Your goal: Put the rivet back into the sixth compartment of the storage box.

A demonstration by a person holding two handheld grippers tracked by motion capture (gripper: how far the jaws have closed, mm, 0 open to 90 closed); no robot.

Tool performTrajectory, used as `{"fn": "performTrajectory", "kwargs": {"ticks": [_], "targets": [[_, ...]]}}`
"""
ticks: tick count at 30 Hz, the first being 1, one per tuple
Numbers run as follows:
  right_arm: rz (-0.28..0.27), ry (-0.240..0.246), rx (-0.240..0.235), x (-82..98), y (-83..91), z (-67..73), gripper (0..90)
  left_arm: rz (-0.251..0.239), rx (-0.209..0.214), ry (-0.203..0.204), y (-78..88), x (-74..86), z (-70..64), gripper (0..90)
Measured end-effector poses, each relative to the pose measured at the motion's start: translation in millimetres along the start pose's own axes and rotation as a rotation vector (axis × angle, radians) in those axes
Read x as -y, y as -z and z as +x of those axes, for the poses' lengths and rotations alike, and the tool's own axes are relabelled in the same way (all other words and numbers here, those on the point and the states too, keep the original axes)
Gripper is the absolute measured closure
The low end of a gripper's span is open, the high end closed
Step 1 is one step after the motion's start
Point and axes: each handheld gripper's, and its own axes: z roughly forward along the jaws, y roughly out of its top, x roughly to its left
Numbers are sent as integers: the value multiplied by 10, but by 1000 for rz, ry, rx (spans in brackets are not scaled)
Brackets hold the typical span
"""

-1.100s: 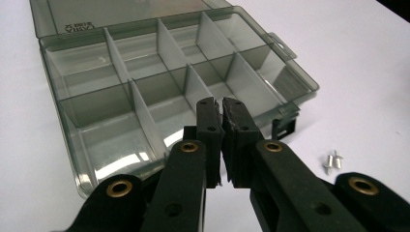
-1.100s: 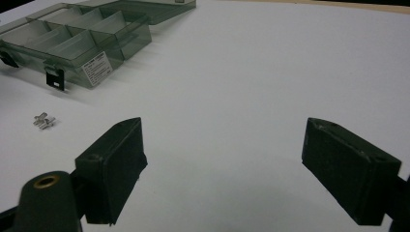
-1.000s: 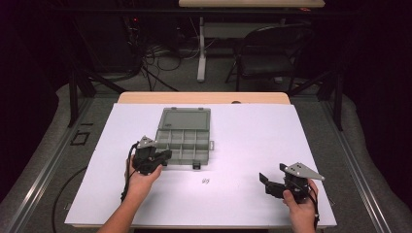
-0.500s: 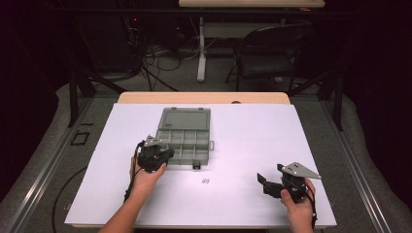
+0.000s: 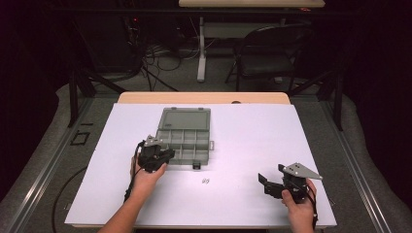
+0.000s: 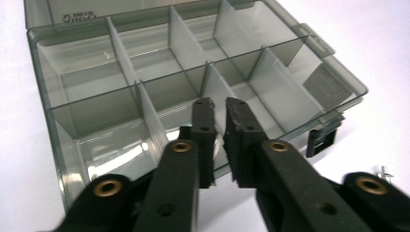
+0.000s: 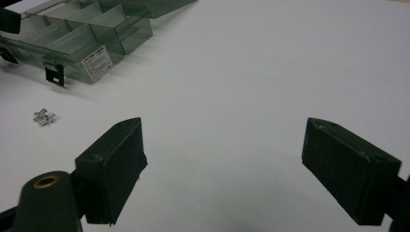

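- The left tongs [image 6: 220, 108] sit right over the front wall of the open organizer box [image 5: 184, 138], mid-left of the high view. The jaws have just been opening a crack, with nothing between them.
- The right tongs [image 5: 272, 180] are spread wide and empty at the lower right.
- The small metal part [image 5: 205, 181] lies on the worktop [image 5: 252, 131] between both tongs, so either could reach it.

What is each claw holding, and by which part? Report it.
Nothing is held. The left claw, its jaws just opening a little, hovers empty over the compartment box's front row. The right claw stands wide open above bare table.
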Motion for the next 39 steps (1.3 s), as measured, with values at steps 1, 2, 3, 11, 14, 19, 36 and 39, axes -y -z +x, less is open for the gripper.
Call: {"fn": "performTrajectory", "kwargs": {"ticks": [1, 2, 3, 11, 14, 19, 36, 39], "targets": [[-9, -1, 2, 4, -12, -4, 149, -17, -2, 7, 20, -1, -8, 752], [-9, -1, 2, 4, -12, -4, 149, -17, -2, 7, 20, -1, -8, 723], [-9, -3, 1, 3, -14, -5, 149, -29, 9, 15, 56, -5, -9, 685], [-10, -7, 0, 3, -23, -17, 149, -71, 45, 12, 121, 25, -126, 518], [-9, -8, -1, 2, -27, -21, 149, -70, 46, -5, 103, 40, -179, 504], [-10, 1, -5, -7, -42, -6, 149, -43, 61, -37, 43, 98, -303, 476], [-5, 11, -11, -21, -22, 0, 149, -26, 92, -122, 15, 208, -535, 424], [-17, 9, -11, -18, -31, -3, 149, -19, 109, -133, 0, 233, -591, 432]]}}
